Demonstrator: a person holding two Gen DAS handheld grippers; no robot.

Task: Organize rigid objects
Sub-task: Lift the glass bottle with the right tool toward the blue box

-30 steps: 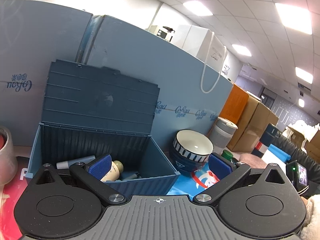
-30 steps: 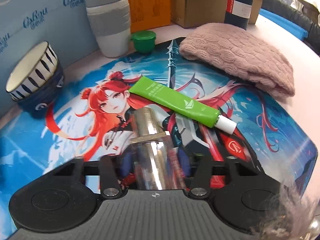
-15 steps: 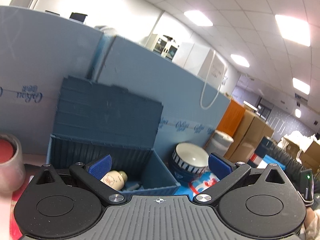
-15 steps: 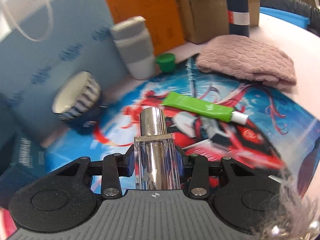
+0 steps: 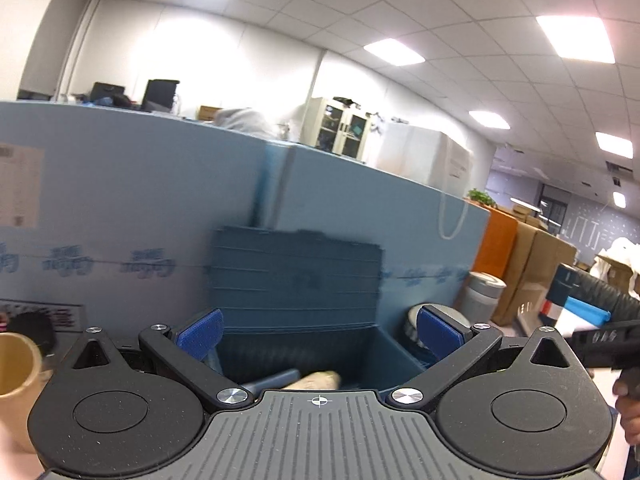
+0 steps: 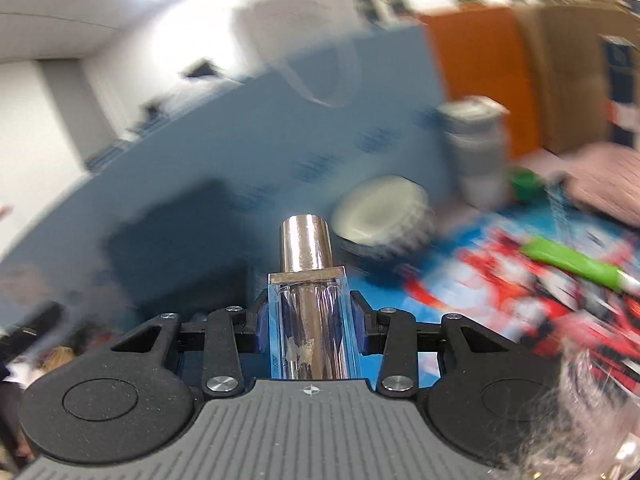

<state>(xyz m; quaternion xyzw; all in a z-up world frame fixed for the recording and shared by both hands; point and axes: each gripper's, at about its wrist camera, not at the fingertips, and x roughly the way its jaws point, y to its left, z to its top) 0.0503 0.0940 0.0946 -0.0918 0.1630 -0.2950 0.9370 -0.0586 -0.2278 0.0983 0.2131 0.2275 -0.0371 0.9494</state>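
My right gripper is shut on a clear glass bottle with a silver cap, held up in the air and pointing toward the dark blue storage box, which is blurred. My left gripper is open and empty, hovering just in front of the open blue box. Its lid stands upright against the blue partition. A cream bottle and a grey tube lie inside the box. A green tube lies on the printed mat.
A striped bowl sits right of the box; it also shows in the left wrist view. A grey cup, a green lid and a pink knit cloth are farther right. A tape roll is at left.
My right gripper has lifted the glass bottle off the mat and swung left toward the blue box. My left gripper has risen and tilted upward, staying open.
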